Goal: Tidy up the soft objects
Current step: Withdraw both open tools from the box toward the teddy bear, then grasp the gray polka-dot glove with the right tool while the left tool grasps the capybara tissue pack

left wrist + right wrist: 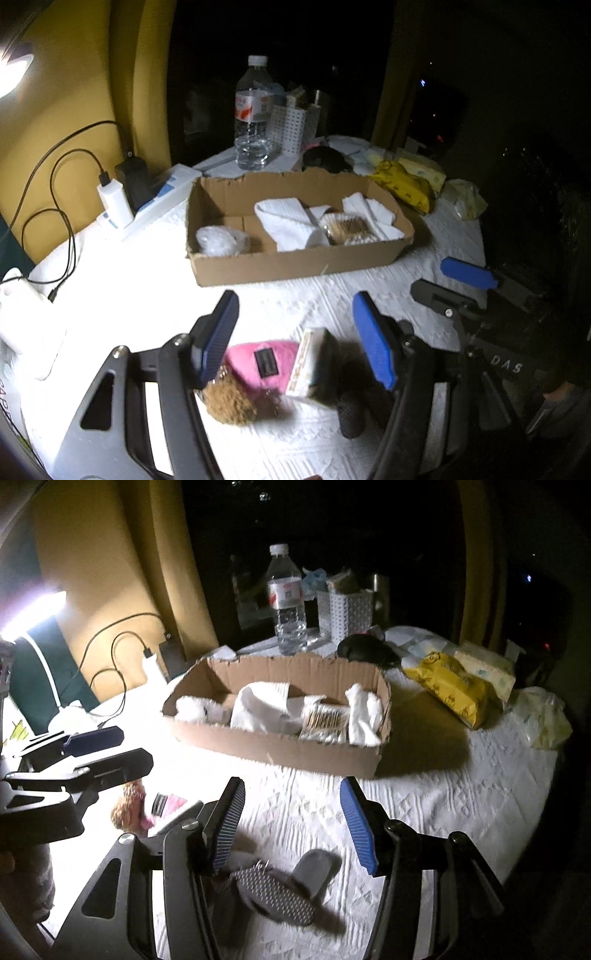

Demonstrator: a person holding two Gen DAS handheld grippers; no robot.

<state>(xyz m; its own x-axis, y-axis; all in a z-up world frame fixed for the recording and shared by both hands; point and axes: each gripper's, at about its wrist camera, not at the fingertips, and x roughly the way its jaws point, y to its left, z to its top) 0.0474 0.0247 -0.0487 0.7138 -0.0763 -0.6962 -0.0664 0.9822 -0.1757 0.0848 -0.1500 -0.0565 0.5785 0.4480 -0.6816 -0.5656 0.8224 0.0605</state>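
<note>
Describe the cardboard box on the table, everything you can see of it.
The cardboard box is a low, open-topped tray of brown corrugated board with torn, ragged rims, lying flat on the white textured tablecloth. A low divider splits its left part. Inside lie a clear bag of white stuff at left, folded white cloths in the middle and a clear pack of cotton swabs toward the right. No gripper touches it.

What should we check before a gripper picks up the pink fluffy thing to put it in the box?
1. Left gripper open with nothing in it: ok.
2. Right gripper open with nothing in it: ok.
3. Pink pouch between the left fingers: ok, pads not touching it.
4. Small carton clear of the pouch: not ok, it sits against it.
5. Free room in the cardboard box: ok, bare floor near the left end.
6. Brown pompom attached to the pouch: cannot tell.
</note>
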